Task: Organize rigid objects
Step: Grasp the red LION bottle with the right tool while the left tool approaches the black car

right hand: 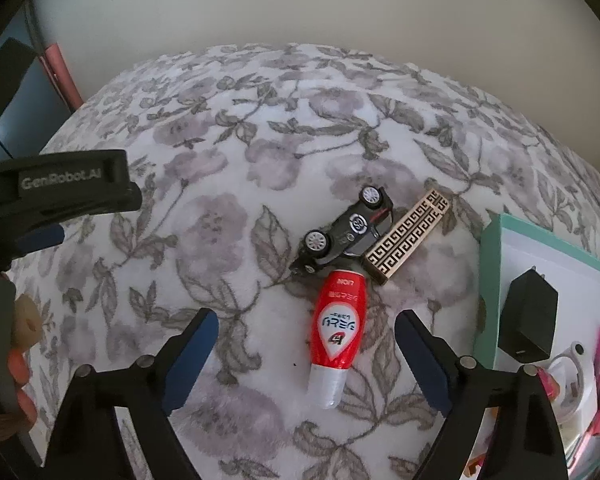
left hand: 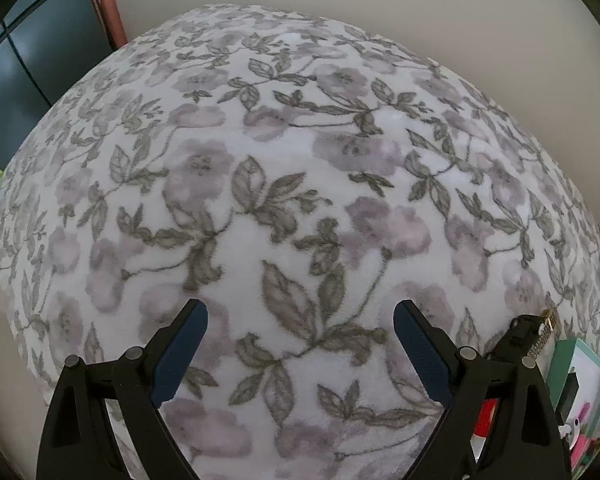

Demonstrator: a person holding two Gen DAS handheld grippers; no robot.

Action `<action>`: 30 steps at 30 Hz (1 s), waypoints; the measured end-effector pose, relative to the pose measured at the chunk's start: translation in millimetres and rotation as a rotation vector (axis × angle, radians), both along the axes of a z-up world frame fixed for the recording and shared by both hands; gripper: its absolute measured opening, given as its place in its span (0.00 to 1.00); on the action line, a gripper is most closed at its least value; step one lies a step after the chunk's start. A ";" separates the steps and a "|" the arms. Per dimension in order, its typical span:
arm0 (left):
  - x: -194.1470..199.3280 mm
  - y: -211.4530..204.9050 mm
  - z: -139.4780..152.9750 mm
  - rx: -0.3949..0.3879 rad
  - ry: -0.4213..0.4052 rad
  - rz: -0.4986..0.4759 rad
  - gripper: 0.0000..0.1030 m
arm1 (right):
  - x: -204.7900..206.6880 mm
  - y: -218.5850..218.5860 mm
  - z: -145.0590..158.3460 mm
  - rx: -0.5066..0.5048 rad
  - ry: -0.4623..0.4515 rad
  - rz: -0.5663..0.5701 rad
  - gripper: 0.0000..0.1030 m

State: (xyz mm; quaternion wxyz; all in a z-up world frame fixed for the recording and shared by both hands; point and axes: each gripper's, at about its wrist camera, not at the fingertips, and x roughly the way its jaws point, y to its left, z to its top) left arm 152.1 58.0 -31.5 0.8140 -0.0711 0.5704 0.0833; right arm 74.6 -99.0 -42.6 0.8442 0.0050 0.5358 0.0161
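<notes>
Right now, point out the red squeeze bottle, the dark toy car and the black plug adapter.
Red squeeze bottle (right hand: 339, 326): right wrist view, label.
Dark toy car (right hand: 346, 232): right wrist view, underside.
Black plug adapter (right hand: 528, 316): right wrist view, body.

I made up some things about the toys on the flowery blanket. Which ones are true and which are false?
1. The toy car lies on its side with its wheels showing. True.
2. The red bottle is standing upright. False: it lies flat on the blanket.
3. The right hand-held gripper is squeezing the red bottle. False: its jaws are apart, with the bottle lying between them untouched.
4. A black charger sits in the green-edged box. True.
5. The left hand-held gripper holds nothing. True.
6. The patterned block lies far from the car. False: it is right beside it.
</notes>
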 end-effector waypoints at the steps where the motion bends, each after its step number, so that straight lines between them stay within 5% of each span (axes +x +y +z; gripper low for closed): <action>1: 0.3 -2.7 -0.8 -0.008 0.003 -0.010 0.92 | 0.7 -2.2 -1.6 0.002 0.005 -0.008 0.87; 12: 1.0 -37.3 -2.0 -0.096 0.022 -0.147 0.92 | -0.3 -31.6 -8.7 0.027 0.041 -0.092 0.58; 30: 0.1 -94.2 -1.3 -0.229 0.030 -0.349 0.92 | -6.2 -63.9 -6.5 0.160 0.057 -0.173 0.29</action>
